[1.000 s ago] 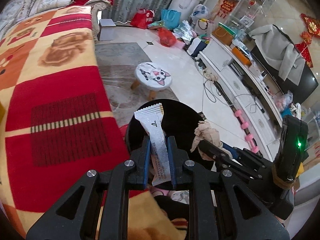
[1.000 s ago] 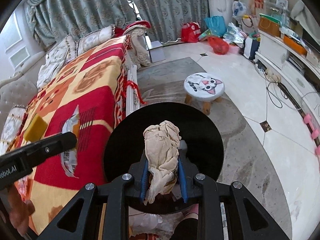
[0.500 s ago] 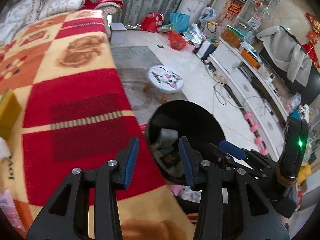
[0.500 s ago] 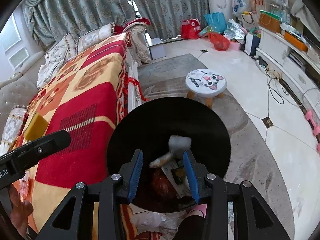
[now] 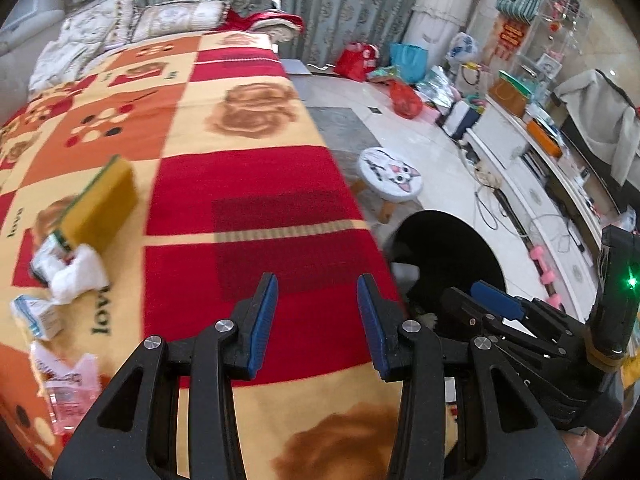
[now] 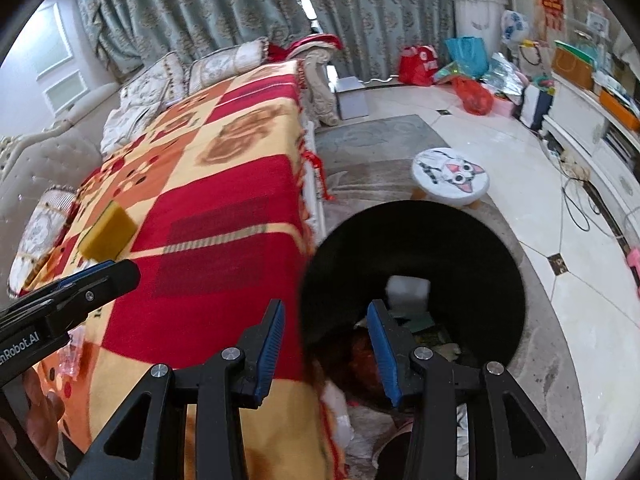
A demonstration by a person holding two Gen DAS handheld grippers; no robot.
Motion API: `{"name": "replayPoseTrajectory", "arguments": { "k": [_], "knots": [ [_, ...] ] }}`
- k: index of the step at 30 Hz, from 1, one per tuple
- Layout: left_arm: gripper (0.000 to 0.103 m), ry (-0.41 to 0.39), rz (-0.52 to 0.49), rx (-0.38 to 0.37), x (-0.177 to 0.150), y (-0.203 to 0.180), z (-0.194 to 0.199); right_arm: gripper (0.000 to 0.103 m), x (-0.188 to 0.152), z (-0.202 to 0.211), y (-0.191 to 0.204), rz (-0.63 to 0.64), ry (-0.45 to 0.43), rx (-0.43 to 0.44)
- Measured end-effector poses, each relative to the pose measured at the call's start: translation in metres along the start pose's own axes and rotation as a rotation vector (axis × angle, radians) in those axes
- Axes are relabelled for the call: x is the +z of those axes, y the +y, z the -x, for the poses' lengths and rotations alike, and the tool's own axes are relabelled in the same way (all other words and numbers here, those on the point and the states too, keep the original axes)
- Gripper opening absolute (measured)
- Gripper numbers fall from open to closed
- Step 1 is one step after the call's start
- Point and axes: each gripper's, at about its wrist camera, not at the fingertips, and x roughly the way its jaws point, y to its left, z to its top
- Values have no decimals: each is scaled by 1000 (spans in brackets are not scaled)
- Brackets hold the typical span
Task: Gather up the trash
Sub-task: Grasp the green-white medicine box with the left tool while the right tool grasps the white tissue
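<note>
both grippers empty, fingers apart: left gripper (image 5: 317, 322) over blanket (image 5: 256, 184), right gripper (image 6: 326, 344) at bin (image 6: 472, 248) rim. trash inside bin.

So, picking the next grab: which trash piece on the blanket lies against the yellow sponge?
The crumpled white tissue, touching the sponge's near end; the other wrappers lie apart.

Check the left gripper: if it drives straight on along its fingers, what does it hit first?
Probably the blanket on the sofa. The left gripper is open and empty, and only the red patch shows between its fingers. The sponge and wrappers lie well off to the side. Depth is unclear.
</note>
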Motion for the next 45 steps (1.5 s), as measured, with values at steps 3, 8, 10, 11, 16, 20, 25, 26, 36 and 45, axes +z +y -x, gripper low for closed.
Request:
{"name": "replayPoseTrajectory", "arguments": {
  "k": [3, 8, 10, 11, 16, 20, 25, 26, 36, 45],
  "knots": [
    [40, -6, 22, 24, -5, 21, 10, 43, 0, -4, 20, 28, 9, 25],
    [40, -13, 55, 70, -12, 55, 27, 50, -3, -11, 58, 82, 24, 71],
    [40, -17, 74, 91, -15, 72, 35, 55, -4, -15, 71, 94, 31, 95],
    [40, -18, 81, 100, -16, 80, 38, 57, -4, -17, 79, 104, 36, 107],
    [40, -22, 127, 167, -24, 129, 55, 57, -6, -28, 117, 163, 75, 167],
    [40, -22, 178, 217, -32, 168, 65, 58, -5, -37, 146, 208, 90, 187],
    [40, -18, 242, 269, -43, 210, 73, 59, -2, -48, 176, 253, 104, 208],
    [40, -18, 258, 279, -45, 220, 75, 60, -1, -50, 184, 266, 108, 214],
    [40, -21, 332, 313, -49, 268, 81, 67, 5, -85, 259, 363, 146, 290],
    [47, 1, 324, 293, -36, 290, 64, 66, 13, -145, 297, 326, 232, 347]
  ]
}}
